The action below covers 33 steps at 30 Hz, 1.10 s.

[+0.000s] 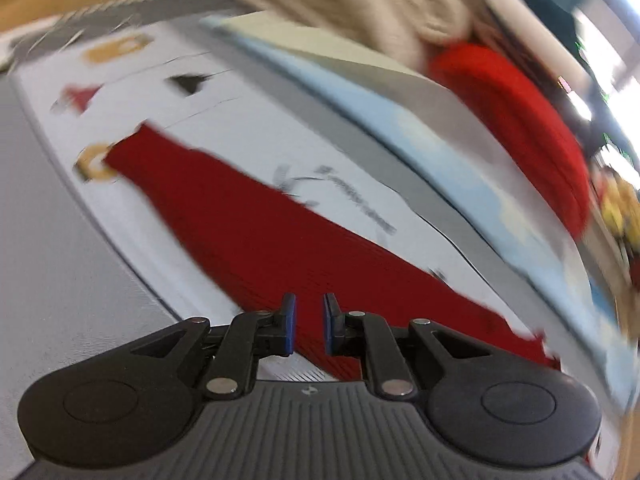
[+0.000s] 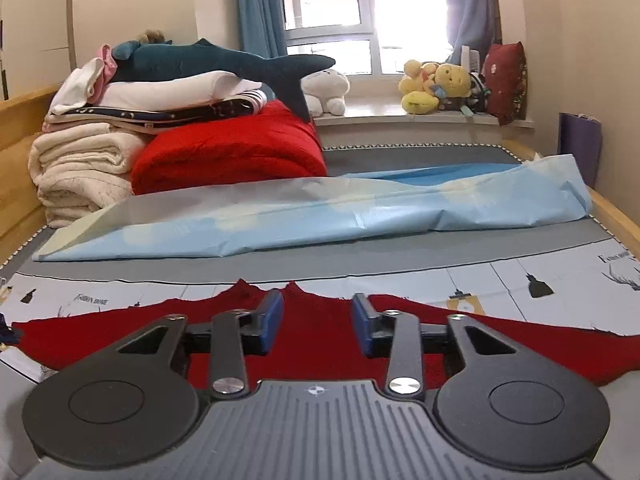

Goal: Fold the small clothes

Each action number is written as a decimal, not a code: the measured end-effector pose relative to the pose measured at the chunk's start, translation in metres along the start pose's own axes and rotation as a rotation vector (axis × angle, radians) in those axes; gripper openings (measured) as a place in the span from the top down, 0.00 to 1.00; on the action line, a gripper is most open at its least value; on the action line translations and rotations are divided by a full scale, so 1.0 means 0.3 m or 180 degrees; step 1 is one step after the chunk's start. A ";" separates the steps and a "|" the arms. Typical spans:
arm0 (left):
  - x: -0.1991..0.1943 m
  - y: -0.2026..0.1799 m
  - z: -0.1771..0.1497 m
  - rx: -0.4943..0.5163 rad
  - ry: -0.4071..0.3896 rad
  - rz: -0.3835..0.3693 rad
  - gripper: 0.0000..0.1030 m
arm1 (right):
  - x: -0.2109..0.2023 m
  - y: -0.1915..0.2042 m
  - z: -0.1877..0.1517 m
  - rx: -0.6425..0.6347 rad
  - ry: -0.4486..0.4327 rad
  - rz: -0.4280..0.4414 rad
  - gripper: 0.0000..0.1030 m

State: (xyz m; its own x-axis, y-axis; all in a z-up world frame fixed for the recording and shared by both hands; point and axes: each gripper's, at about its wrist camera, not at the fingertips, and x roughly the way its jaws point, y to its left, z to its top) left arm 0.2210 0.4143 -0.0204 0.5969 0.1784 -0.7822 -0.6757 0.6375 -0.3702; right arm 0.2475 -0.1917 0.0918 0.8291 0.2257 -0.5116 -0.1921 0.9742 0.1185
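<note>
A soft, limp dark red knit garment lies flat; left gripper narrowly parted, right gripper wide, both empty; best pinched at an edge.

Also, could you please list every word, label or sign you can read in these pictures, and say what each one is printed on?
"FASHION HOME", partly legible, on the white printed sheet, left print.
The same small lettering at the sheet's right edge: too cropped to read fully.
Dark lettering on the sheet in the left wrist view: blurred, unreadable.
No other text is visible.
</note>
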 end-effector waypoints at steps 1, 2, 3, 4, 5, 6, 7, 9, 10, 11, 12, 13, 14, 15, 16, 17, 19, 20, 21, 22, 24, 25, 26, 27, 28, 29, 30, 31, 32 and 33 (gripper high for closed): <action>0.029 0.036 0.012 -0.0129 0.0032 0.0056 0.87 | 0.007 0.000 0.000 -0.0006 0.0013 0.0020 0.74; 0.058 0.068 0.024 -0.0256 0.0077 0.0080 0.86 | 0.013 0.000 -0.002 -0.0001 0.0018 0.0030 0.77; 0.083 0.098 0.038 -0.0375 0.0106 0.0070 0.86 | 0.022 -0.003 -0.004 0.0013 0.0031 0.0037 0.78; 0.107 0.128 0.050 -0.0493 0.0118 0.0052 0.85 | 0.033 -0.006 -0.007 0.0023 0.0061 0.0041 0.78; 0.126 0.153 0.057 -0.0589 0.0123 0.0046 0.81 | 0.045 -0.007 -0.009 0.0025 0.0096 0.0044 0.78; 0.146 0.180 0.067 -0.0697 0.0135 0.0036 0.78 | 0.057 -0.007 -0.014 0.0022 0.0141 0.0035 0.78; 0.164 0.204 0.073 -0.0788 0.0149 0.0020 0.74 | 0.074 -0.009 -0.019 0.0017 0.0203 0.0016 0.77; 0.195 0.240 0.079 -0.0915 0.0172 0.0019 0.73 | 0.107 -0.013 -0.032 0.0013 0.0353 0.0009 0.77; 0.205 0.252 0.082 -0.0948 0.0190 0.0040 0.73 | 0.124 -0.015 -0.041 0.0011 0.0438 0.0021 0.76; 0.218 0.263 0.084 -0.0975 0.0206 0.0069 0.73 | 0.139 -0.013 -0.045 0.0001 0.0497 0.0097 0.74; 0.226 0.267 0.082 -0.0995 0.0217 0.0091 0.73 | 0.156 -0.014 -0.054 0.0007 0.0585 0.0099 0.73; 0.233 0.269 0.081 -0.1010 0.0223 0.0093 0.73 | 0.169 -0.015 -0.062 0.0027 0.0662 0.0103 0.70; 0.238 0.268 0.077 -0.1020 0.0216 0.0084 0.73 | 0.187 -0.018 -0.073 0.0079 0.0767 0.0112 0.66; 0.244 0.269 0.080 -0.1033 0.0202 0.0079 0.73 | 0.205 -0.023 -0.084 0.0142 0.0868 0.0122 0.63; 0.248 0.269 0.084 -0.1044 0.0190 0.0085 0.73 | 0.220 -0.031 -0.097 0.0214 0.0968 0.0128 0.60; 0.252 0.268 0.087 -0.1061 0.0187 0.0095 0.73 | 0.238 -0.040 -0.113 0.0315 0.1083 0.0127 0.58; 0.257 0.259 0.086 -0.1094 0.0177 0.0122 0.73 | 0.269 -0.060 -0.143 0.0556 0.1299 0.0136 0.58; 0.259 0.251 0.084 -0.1073 0.0168 0.0165 0.74 | 0.281 -0.073 -0.156 0.0695 0.1381 0.0144 0.58; 0.259 0.234 0.080 -0.0991 0.0151 0.0220 0.74 | 0.289 -0.082 -0.166 0.0796 0.1431 0.0148 0.58; 0.256 0.203 0.077 -0.0804 0.0125 0.0341 0.80 | 0.293 -0.090 -0.174 0.0868 0.1465 0.0146 0.58; 0.237 0.126 0.072 -0.0400 0.0013 0.0579 0.86 | 0.293 -0.092 -0.179 0.0878 0.1470 0.0109 0.58; 0.218 0.078 0.070 -0.0228 -0.0089 0.0647 0.87 | 0.291 -0.091 -0.178 0.0861 0.1460 0.0096 0.58; 0.189 0.008 0.068 0.0004 -0.0233 0.0699 0.88 | 0.288 -0.091 -0.175 0.0847 0.1449 0.0093 0.58; 0.160 -0.061 0.065 0.0215 -0.0367 0.0702 0.88 | 0.285 -0.092 -0.173 0.0845 0.1442 0.0094 0.58; 0.122 -0.146 0.054 0.0446 -0.0520 0.0641 0.88 | 0.283 -0.091 -0.172 0.0844 0.1442 0.0099 0.58; 0.089 -0.228 0.040 0.0641 -0.0630 0.0518 0.88 | 0.282 -0.091 -0.169 0.0851 0.1443 0.0104 0.58; 0.044 -0.321 0.012 0.0840 -0.0730 0.0317 0.89 | 0.282 -0.094 -0.168 0.0858 0.1443 0.0107 0.58; -0.008 -0.420 -0.031 0.1049 -0.0823 0.0068 0.89 | 0.281 -0.097 -0.164 0.0863 0.1441 0.0109 0.58; -0.057 -0.517 -0.089 0.1275 -0.0879 -0.0190 0.89 | 0.284 -0.104 -0.157 0.0872 0.1436 0.0106 0.58; -0.096 -0.600 -0.152 0.1483 -0.0880 -0.0425 0.88 | 0.284 -0.108 -0.152 0.0882 0.1428 0.0102 0.58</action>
State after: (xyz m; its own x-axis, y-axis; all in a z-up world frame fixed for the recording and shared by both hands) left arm 0.3056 0.2604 0.0458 0.7979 0.2234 -0.5599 -0.3611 0.9208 -0.1473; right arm 0.3005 -0.2042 0.0056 0.5073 0.2922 -0.8107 -0.0171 0.9440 0.3295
